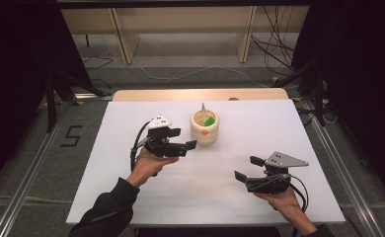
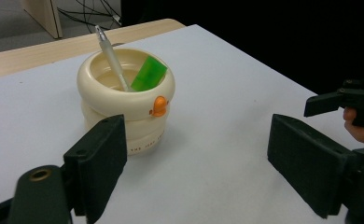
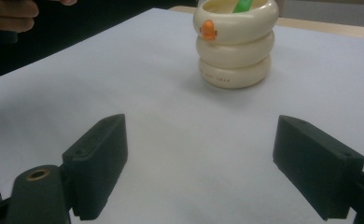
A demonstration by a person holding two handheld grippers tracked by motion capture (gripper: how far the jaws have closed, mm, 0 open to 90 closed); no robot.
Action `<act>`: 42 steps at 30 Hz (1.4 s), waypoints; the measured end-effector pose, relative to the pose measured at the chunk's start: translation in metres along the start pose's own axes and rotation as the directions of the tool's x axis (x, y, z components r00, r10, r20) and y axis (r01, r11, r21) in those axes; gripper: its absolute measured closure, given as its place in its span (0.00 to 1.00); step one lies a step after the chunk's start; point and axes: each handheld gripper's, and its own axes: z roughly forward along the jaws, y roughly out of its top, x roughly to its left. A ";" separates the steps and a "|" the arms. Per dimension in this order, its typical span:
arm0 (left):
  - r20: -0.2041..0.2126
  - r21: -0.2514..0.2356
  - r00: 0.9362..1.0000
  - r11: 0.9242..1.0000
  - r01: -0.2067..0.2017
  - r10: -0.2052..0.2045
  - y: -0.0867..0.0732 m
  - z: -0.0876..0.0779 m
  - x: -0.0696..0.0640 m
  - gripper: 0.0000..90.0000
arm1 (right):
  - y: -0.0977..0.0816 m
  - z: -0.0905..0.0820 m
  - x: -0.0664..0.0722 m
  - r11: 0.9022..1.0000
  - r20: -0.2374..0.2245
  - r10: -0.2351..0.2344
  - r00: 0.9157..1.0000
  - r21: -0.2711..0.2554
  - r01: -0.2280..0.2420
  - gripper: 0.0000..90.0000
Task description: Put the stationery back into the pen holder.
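Hovering left gripper [image 1: 186,138] just beside cup [image 1: 204,127], jaws spread, right gripper [image 1: 245,168] idling spread; probably needing closer reach toward pen [image 2: 113,59].

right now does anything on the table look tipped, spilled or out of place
Nothing stands out. The cream holder stands upright on the white table, with the pen and green piece leaning inside it. Both grippers, left and right, are open and empty.
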 end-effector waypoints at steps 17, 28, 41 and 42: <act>-0.008 -0.036 0.998 0.997 -0.069 0.069 -0.031 -0.026 -0.011 0.19 | 0.000 -0.002 0.000 1.000 0.001 0.007 1.000 -0.005 -0.007 0.21; -0.033 -0.034 0.997 0.997 -0.073 0.072 -0.048 -0.043 -0.008 0.18 | 0.000 -0.001 0.000 1.000 0.002 0.008 1.000 -0.004 -0.008 0.21; -0.053 -0.014 0.997 0.998 -0.057 0.056 -0.062 -0.047 -0.006 0.18 | -0.001 -0.002 0.000 1.000 0.006 0.009 1.000 -0.005 -0.009 0.21; -0.055 -0.020 0.997 0.998 -0.054 0.053 -0.062 -0.047 -0.005 0.18 | -0.001 -0.002 0.000 1.000 0.007 0.009 1.000 -0.005 -0.008 0.21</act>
